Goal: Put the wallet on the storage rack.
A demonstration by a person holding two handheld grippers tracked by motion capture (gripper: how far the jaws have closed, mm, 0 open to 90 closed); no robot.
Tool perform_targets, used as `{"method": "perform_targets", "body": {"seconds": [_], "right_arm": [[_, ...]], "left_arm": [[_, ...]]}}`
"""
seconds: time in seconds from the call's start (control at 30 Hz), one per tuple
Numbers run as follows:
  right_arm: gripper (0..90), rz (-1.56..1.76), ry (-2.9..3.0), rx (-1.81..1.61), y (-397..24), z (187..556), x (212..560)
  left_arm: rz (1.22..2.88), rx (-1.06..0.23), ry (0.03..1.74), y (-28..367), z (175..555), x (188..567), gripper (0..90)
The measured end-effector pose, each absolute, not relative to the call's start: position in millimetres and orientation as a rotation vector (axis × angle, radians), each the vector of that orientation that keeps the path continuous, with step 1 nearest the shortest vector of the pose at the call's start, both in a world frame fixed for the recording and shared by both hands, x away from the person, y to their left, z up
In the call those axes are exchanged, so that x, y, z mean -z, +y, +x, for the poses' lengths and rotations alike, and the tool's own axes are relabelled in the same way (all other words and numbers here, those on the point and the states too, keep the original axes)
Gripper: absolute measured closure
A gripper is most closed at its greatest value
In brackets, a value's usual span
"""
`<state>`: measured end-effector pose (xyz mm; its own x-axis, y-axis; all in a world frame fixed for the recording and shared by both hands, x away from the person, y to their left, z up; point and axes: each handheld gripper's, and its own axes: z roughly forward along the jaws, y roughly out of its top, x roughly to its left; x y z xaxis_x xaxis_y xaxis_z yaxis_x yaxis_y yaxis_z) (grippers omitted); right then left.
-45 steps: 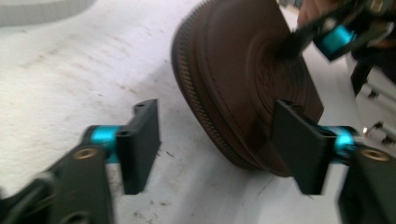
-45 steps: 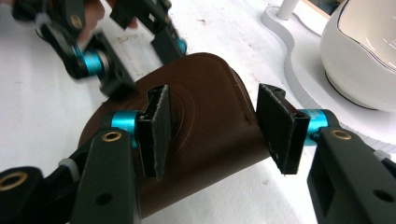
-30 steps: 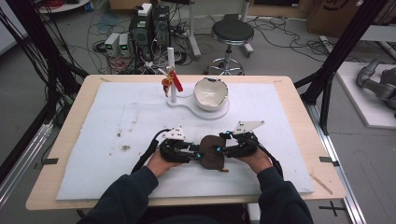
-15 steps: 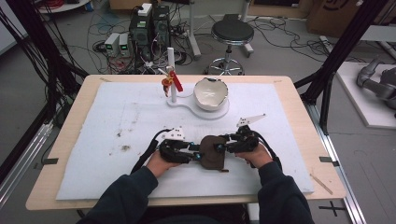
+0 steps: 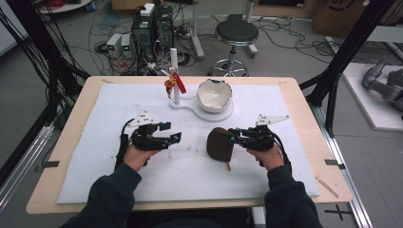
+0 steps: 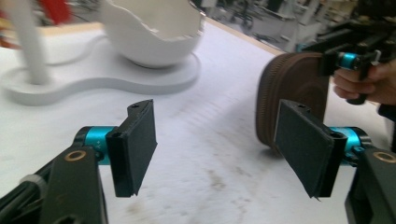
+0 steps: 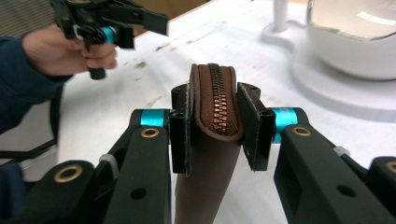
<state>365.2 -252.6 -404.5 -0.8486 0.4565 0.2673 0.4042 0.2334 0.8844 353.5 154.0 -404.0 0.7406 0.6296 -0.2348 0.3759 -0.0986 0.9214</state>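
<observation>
A brown zippered pouch (image 5: 219,145) stands on edge on the white mat, right of centre. My right gripper (image 5: 233,137) has just been closing and is shut on the pouch's right end. In the right gripper view, the pads clamp both sides of the pouch (image 7: 217,102) with the zip facing up. My left gripper (image 5: 173,135) hangs well to the left of the pouch. Its jaws have just been opening and stand open with nothing between them (image 6: 217,144). The pouch (image 6: 292,93) shows beyond them, with the right gripper (image 6: 348,60) at its end.
A white stand (image 5: 204,110) at the back centre carries a cracked-egg-shaped white bowl (image 5: 215,95) and an upright post (image 5: 174,76) with a red tag. The white mat (image 5: 119,180) covers most of the wooden table. Faint brown stains mark the mat between my hands.
The left gripper has let go of the pouch, opened, and drawn away to the left. The right gripper has closed on the pouch and shifted it slightly right.
</observation>
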Motion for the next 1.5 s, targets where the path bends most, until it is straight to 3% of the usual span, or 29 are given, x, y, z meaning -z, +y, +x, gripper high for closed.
{"method": "perform_targets", "body": {"seconds": [0.43, 1.1, 1.5], "right_arm": [[69.3, 0.740, 2.309, -1.603, -246, 372, 367], [69.4, 0.696, 2.182, -1.582, -222, 444, 299], [69.3, 0.721, 2.052, -1.497, -211, 485, 308]], "left_arm": [[1.678, -0.460, 0.896, 219, 353, 407, 24.1], [1.652, -0.444, 0.935, 224, 359, 413, 24.1], [1.641, -0.431, 0.943, 226, 360, 414, 24.1]]}}
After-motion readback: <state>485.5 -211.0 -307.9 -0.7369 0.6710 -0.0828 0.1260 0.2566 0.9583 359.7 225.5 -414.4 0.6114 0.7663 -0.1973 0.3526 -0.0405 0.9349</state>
